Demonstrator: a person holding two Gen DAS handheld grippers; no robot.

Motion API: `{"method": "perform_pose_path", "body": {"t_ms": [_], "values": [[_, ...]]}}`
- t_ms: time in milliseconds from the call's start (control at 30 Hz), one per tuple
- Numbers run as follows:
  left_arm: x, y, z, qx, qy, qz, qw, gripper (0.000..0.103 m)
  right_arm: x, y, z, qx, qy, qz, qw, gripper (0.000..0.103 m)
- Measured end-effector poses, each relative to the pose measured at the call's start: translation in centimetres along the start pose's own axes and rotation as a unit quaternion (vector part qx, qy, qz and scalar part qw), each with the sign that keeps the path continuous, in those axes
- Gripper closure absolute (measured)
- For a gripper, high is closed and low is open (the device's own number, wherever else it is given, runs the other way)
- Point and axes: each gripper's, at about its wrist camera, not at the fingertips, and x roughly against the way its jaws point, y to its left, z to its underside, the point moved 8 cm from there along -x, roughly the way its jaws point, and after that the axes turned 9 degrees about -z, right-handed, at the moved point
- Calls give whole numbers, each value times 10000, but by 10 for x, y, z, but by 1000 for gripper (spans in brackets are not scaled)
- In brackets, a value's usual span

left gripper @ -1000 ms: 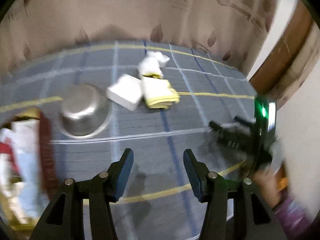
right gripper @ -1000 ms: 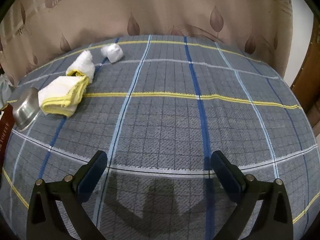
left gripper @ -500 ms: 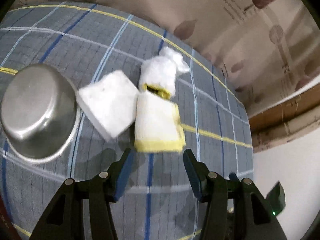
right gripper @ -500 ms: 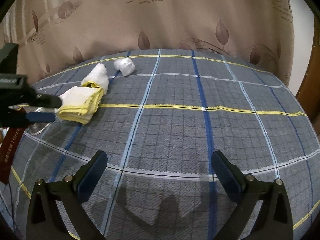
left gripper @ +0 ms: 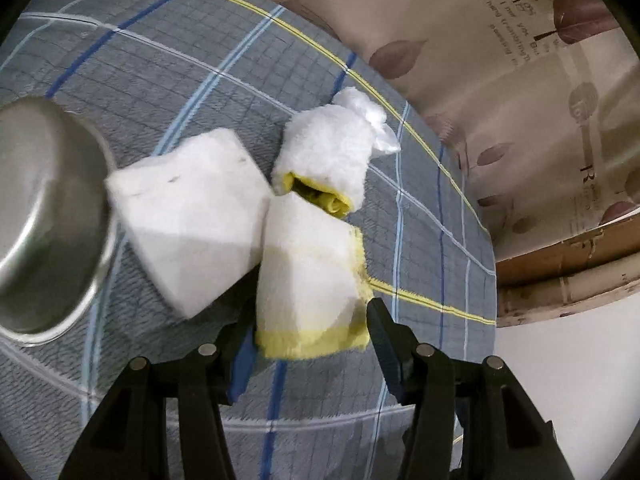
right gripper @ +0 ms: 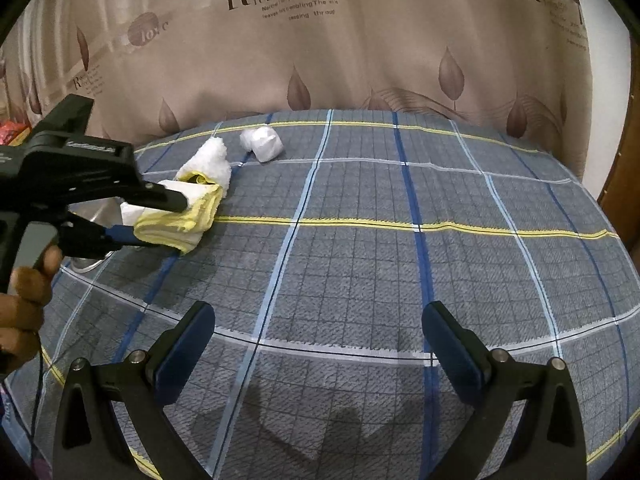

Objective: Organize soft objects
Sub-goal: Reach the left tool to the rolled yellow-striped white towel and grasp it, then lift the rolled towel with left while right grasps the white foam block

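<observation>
A folded white cloth with yellow edging (left gripper: pixel 308 276) lies on the plaid bedspread; it also shows in the right wrist view (right gripper: pixel 176 224). My left gripper (left gripper: pixel 308 344) is open with its jaws on either side of the cloth's near end, also seen in the right wrist view (right gripper: pixel 154 218). A rolled white-and-yellow towel (left gripper: pixel 328 160) lies just behind it (right gripper: pixel 208 162). A white sponge block (left gripper: pixel 188 216) lies to the left. A small white bundle (right gripper: pixel 262 142) sits farther back. My right gripper (right gripper: pixel 318 340) is open and empty above the bedspread.
A steel bowl (left gripper: pixel 40 216) sits at the left beside the sponge. A beige leaf-print curtain (right gripper: pixel 320 40) hangs behind the bed. The bedspread (right gripper: pixel 400 260) stretches to the right. A wooden frame (left gripper: pixel 560 272) is at the right.
My left gripper has moved forward and down to the yellow-edged cloth, so its jaws now flank the cloth's near end. The right gripper has barely moved.
</observation>
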Motion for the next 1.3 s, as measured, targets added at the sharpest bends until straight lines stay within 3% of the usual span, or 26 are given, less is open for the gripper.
{"method": "perform_pose_path", "body": {"t_ms": [67, 100, 200, 300, 533, 900, 967, 1033, 1100, 1167, 1300], "values": [[-6, 0, 1, -18, 4, -126, 9999, 58, 0, 0, -1, -5, -11, 3, 10000, 0], [-8, 0, 2, 16, 46, -75, 10000, 72, 0, -1, -1, -10, -11, 2, 10000, 0], [-9, -4, 7, -149, -3, -105, 9998, 81, -1, -1, -1, -33, -1, -2, 10000, 0], [11, -6, 17, -548, -447, -415, 9966, 82, -3, -4, -2, -95, 34, -50, 9999, 0], [77, 21, 65, -836, -937, -462, 9910, 82, -6, -4, 0, -96, 130, -65, 9998, 0], [151, 97, 132, -496, -1213, -410, 9905, 82, -1, 2, 0, 63, 89, 85, 9999, 1], [168, 101, 138, -583, -1407, -415, 9875, 82, 2, 10, -3, 108, 58, -94, 9999, 3], [184, 105, 141, -628, -1617, -398, 9840, 82, 2, 30, -10, 71, 76, -612, 9981, 6], [193, 109, 142, -657, -1723, -373, 9821, 82, 0, 55, -17, 204, 82, -860, 9961, 7], [199, 114, 144, -663, -1771, -332, 9814, 81, -10, 98, -26, 579, 278, -1467, 9871, 7], [208, 129, 143, -596, -1839, -343, 9805, 81, -33, 164, -44, 1771, 443, -1789, 9668, 5]]}}
